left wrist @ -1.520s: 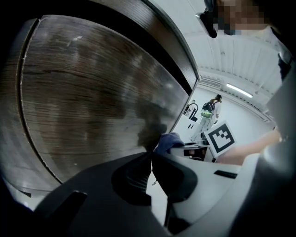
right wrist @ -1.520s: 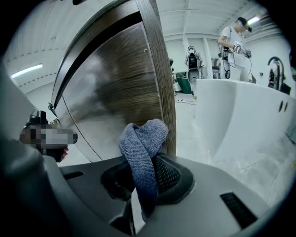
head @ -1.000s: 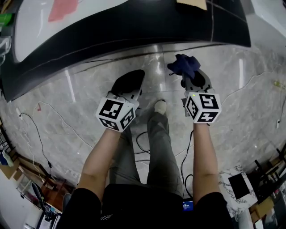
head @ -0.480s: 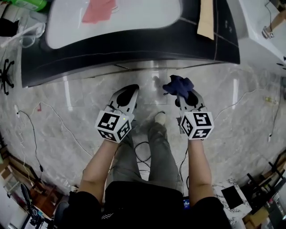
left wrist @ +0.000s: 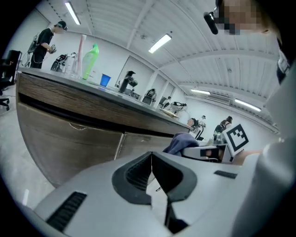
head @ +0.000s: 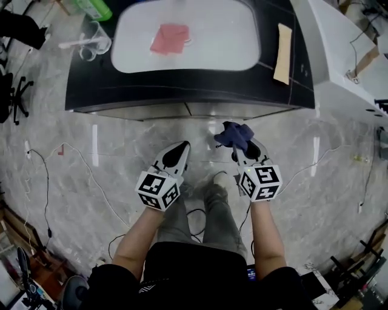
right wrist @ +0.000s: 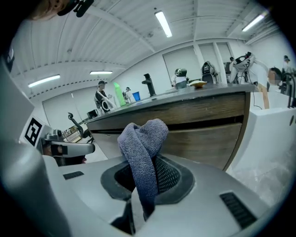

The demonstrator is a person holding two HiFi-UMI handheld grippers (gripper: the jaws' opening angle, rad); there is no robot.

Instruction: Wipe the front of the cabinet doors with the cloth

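Observation:
My right gripper (head: 241, 147) is shut on a crumpled blue cloth (head: 234, 134), which bunches up above the jaws (right wrist: 144, 139). It hangs over the marble floor, a short way out from the brown wooden cabinet doors (right wrist: 206, 132) under the black counter (head: 182, 94). The cloth does not touch the doors. My left gripper (head: 176, 157) is level with it on the left, jaws shut with nothing between them (left wrist: 151, 156). In the left gripper view the doors (left wrist: 64, 139) fill the left side, with the cloth (left wrist: 179, 141) at the right.
On the white inset of the counter lies a red cloth (head: 170, 38). A green bottle (head: 97, 8) and a clear jug (head: 94, 40) stand at its left, a beige board (head: 282, 43) at its right. Cables (head: 45, 181) trail over the floor. A white unit (head: 342, 66) stands right.
The view has drawn back from the counter, so more of its top shows. Both grippers sit lower in the picture, farther from the doors. The right one still holds the cloth.

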